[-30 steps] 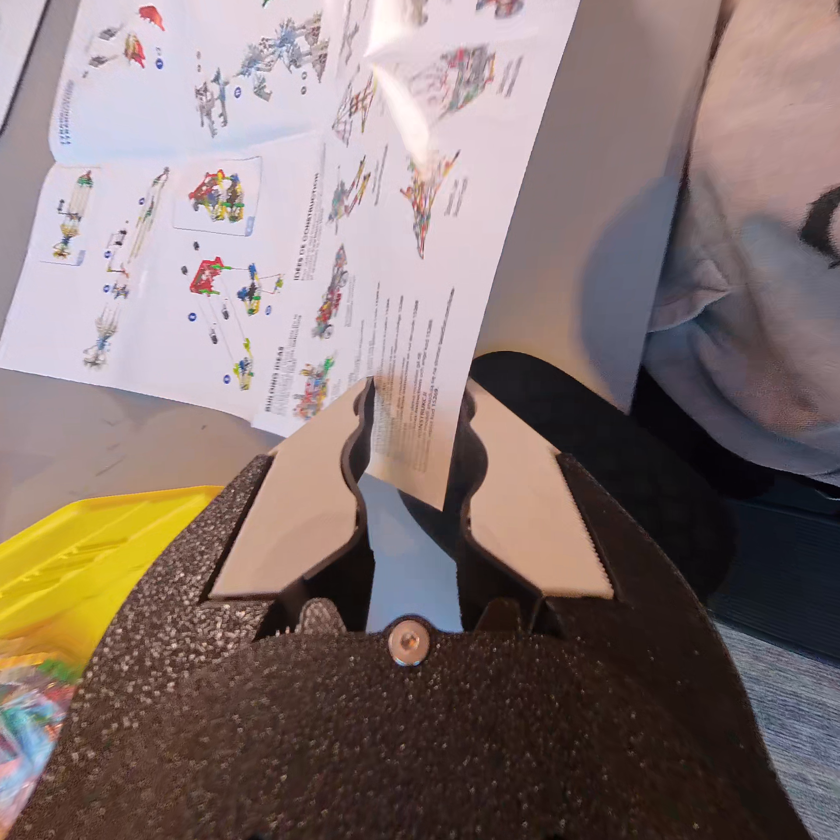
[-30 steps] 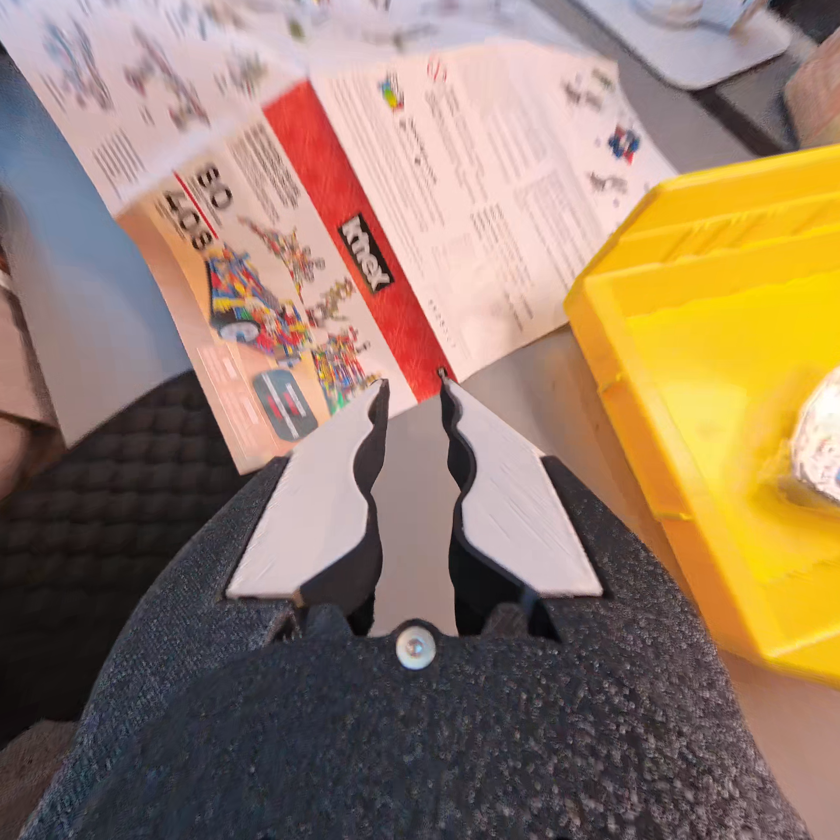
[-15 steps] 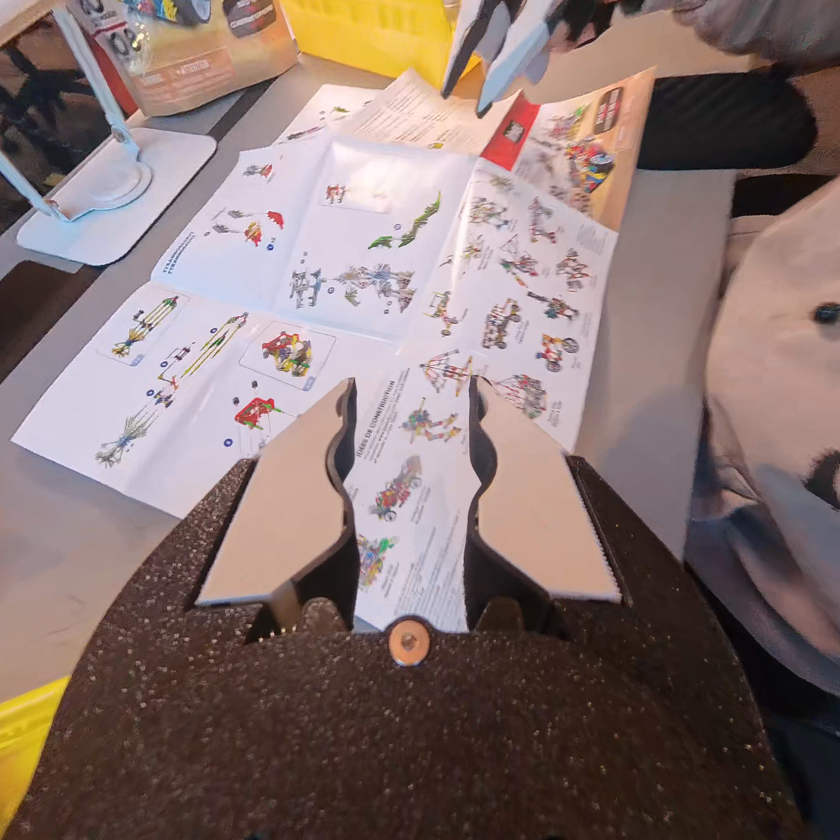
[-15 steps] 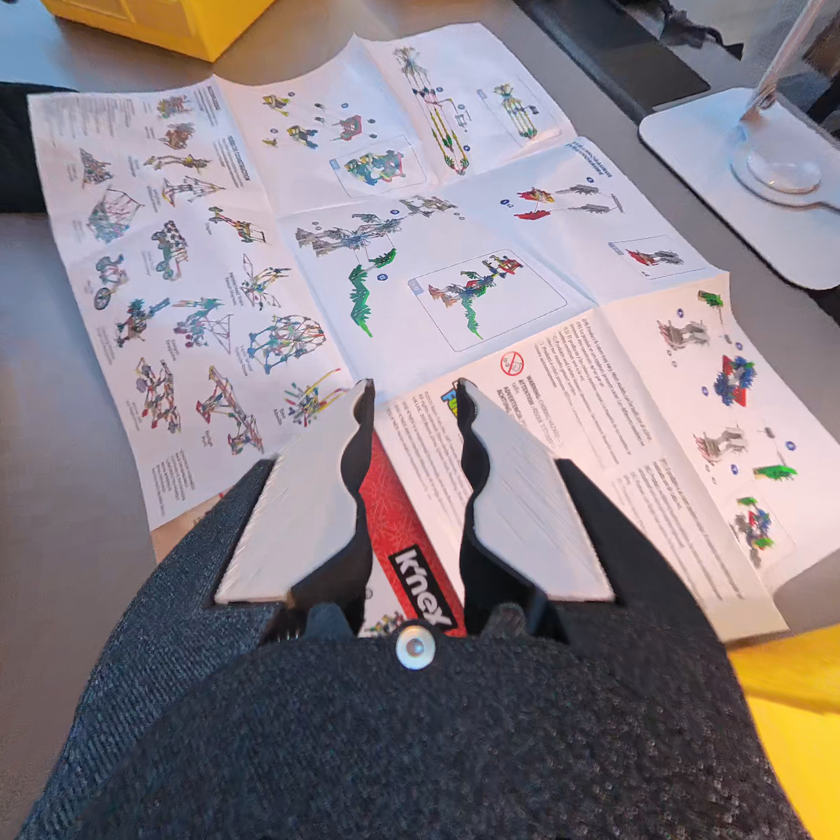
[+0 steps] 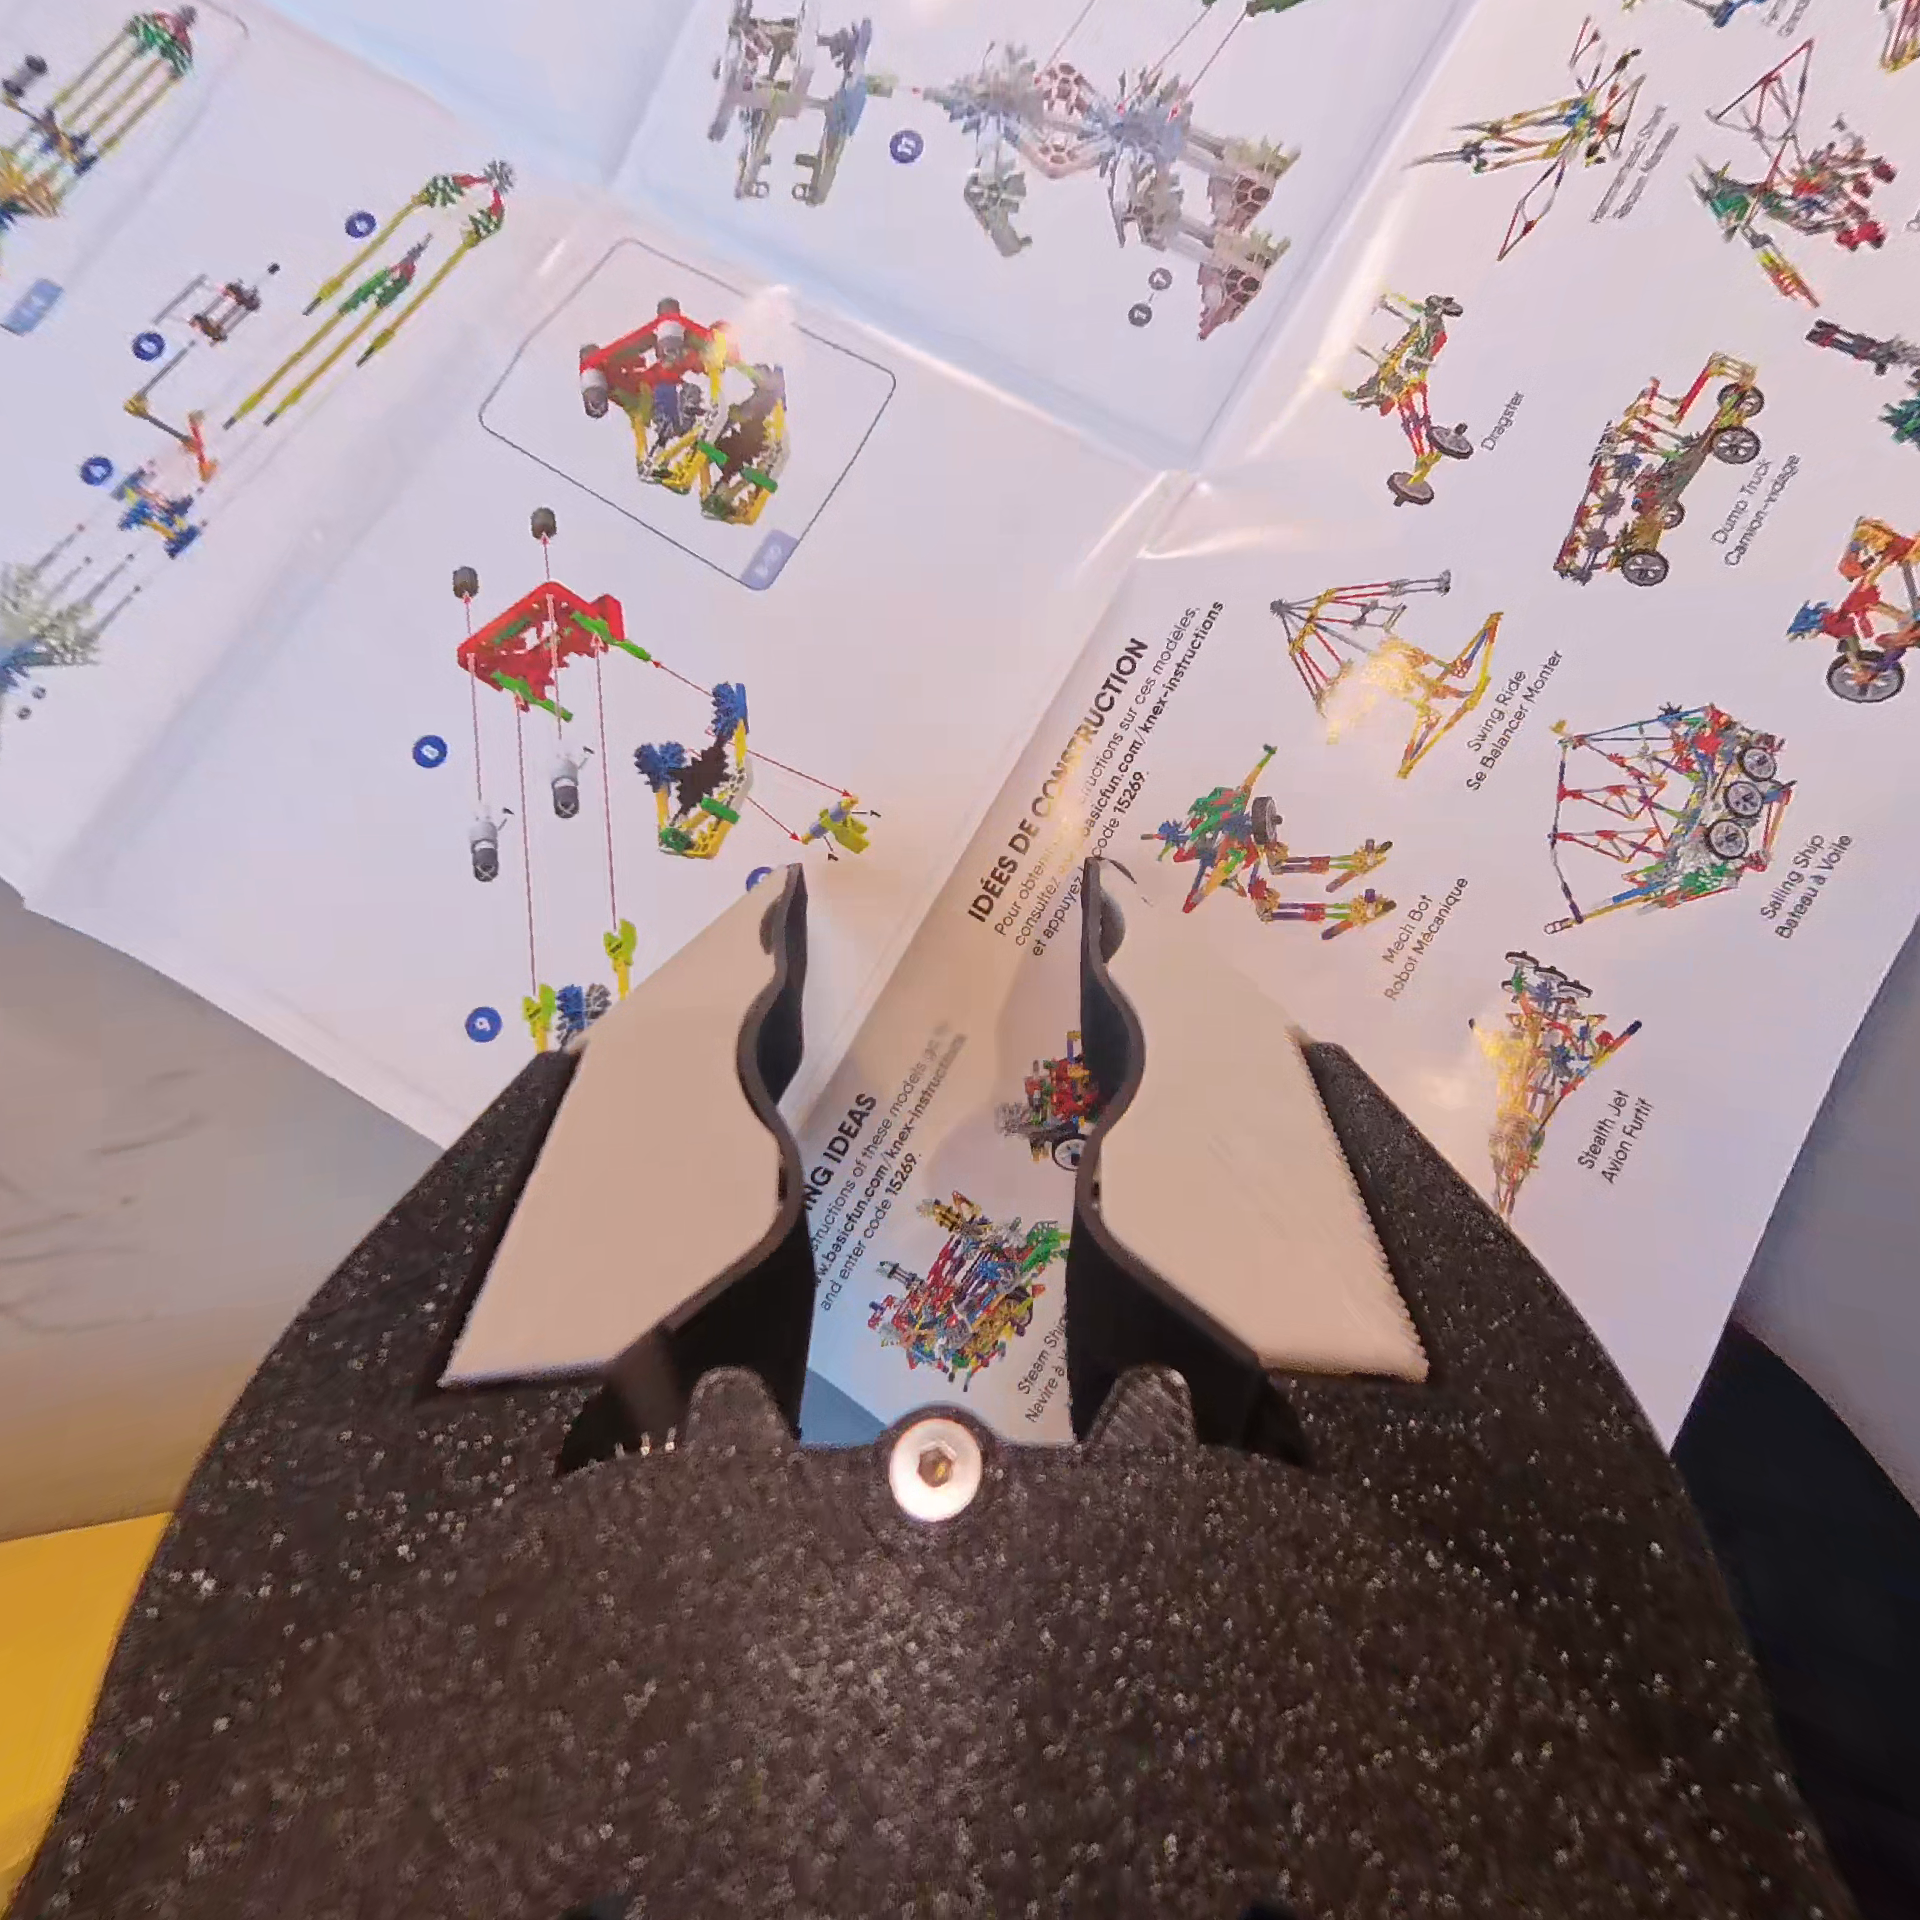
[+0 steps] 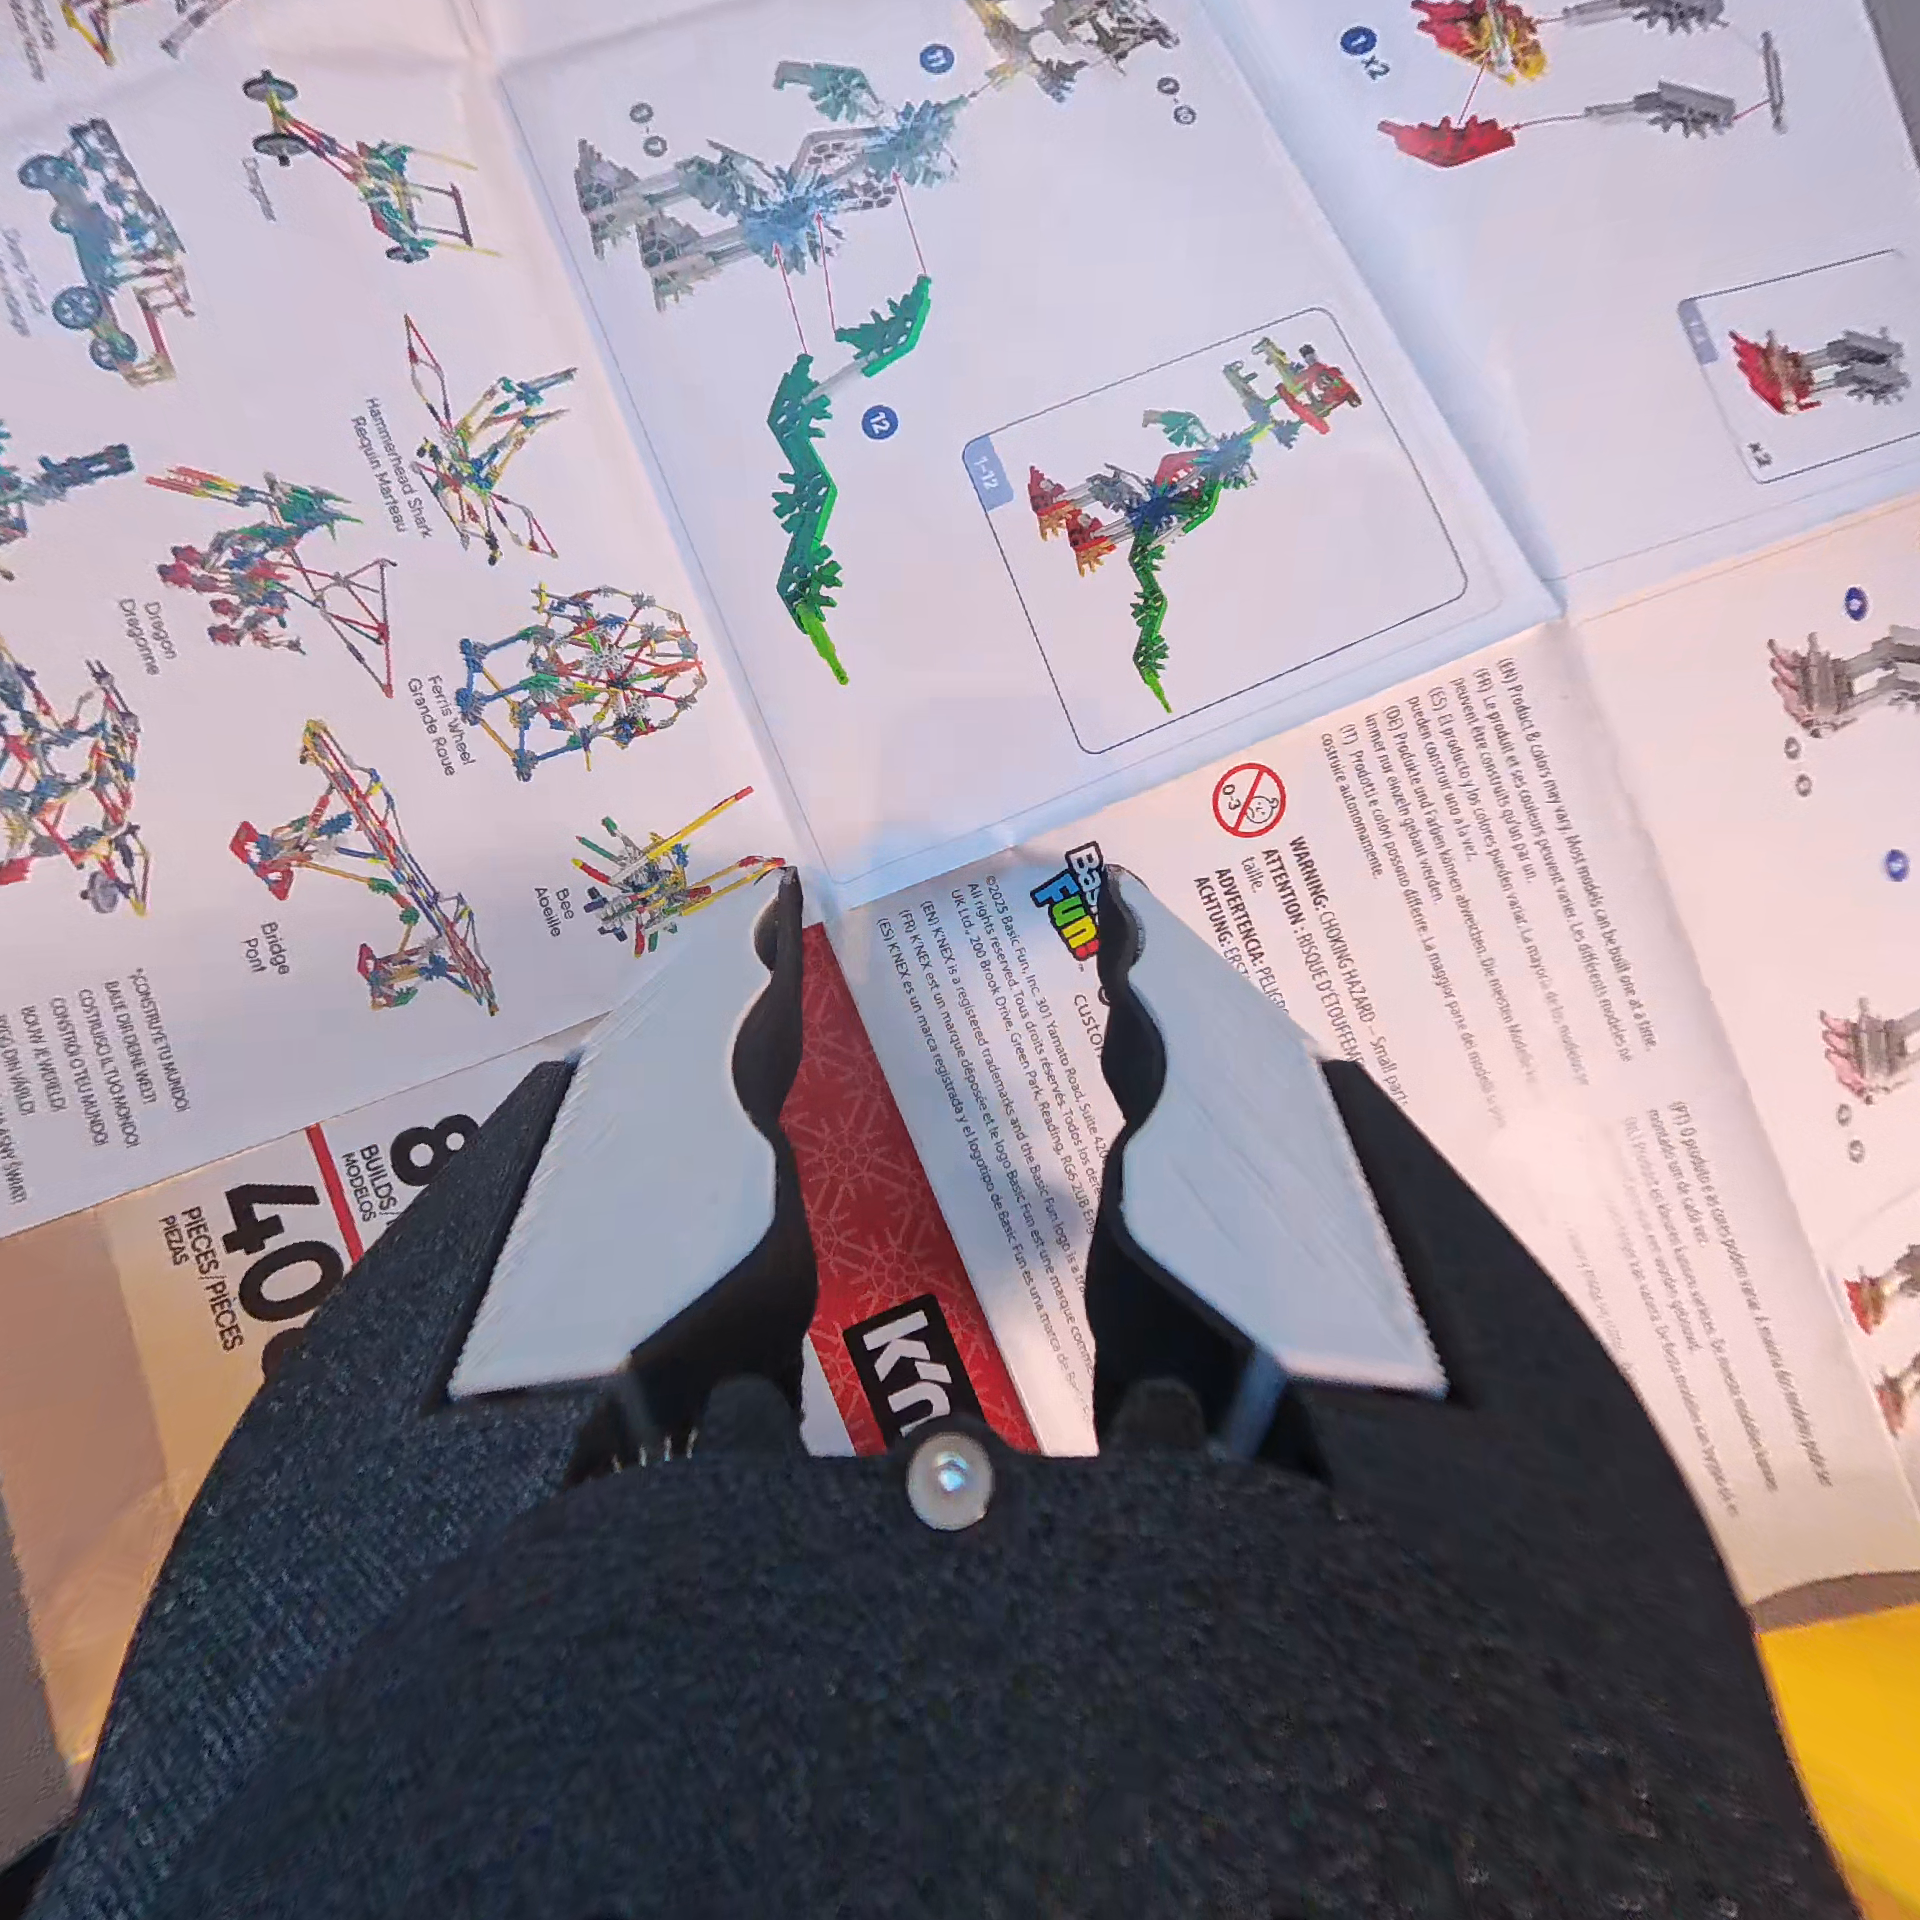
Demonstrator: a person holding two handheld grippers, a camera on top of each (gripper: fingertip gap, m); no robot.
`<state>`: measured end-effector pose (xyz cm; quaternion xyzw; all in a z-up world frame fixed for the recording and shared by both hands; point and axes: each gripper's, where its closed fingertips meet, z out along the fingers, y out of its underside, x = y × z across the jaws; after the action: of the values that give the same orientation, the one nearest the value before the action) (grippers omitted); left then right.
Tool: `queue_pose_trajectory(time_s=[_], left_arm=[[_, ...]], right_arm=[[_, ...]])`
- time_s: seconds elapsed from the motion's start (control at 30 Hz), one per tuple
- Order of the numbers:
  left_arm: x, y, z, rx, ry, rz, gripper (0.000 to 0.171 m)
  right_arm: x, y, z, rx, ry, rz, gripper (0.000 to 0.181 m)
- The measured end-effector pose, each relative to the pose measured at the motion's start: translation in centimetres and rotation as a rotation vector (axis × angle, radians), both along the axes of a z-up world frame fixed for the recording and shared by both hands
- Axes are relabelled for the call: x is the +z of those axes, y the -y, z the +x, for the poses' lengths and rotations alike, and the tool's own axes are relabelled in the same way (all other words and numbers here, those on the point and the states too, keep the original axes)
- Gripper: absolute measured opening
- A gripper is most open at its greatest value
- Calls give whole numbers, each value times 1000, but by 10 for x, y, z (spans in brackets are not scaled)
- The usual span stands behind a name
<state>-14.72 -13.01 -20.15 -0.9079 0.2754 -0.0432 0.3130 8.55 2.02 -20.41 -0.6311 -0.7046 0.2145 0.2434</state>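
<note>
White paper, an unfolded leaflet (image 5: 935, 540) (image 6: 1039, 727), is spread flat on the tabletop (image 5: 156, 1195) directly beneath both hand-held grippers, left (image 5: 940, 883) and right (image 6: 945, 883), each held agape and empty.

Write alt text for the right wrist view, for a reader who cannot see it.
The right tongs hang open close above an unfolded instruction sheet printed with colourful building-toy models and blocks of small text, gripping nothing. A red printed band on the sheet runs between the fingers, and a yellow bin shows at the lower right corner.
</note>
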Motion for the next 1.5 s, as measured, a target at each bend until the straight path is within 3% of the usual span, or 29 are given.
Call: queue_pose_trajectory(time_s=[0.37,0.57,0.87,1.1,1.5], left_arm=[[-3,2,-4,28,59,-24,51],[43,-26,-3,88,145,212,49],[96,-65,-21,263,284,517,61],[82,-65,-35,334,317,574,63],[82,-59,-41,341,241,630,61]], right_arm=[[-1,-1,1,-10,-28,-71,60],[22,-12,5,-63,-135,-87,61],[76,-58,21,-230,-430,62,66],[90,-104,51,-451,-605,180,70],[83,-119,72,-540,-628,195,68]])
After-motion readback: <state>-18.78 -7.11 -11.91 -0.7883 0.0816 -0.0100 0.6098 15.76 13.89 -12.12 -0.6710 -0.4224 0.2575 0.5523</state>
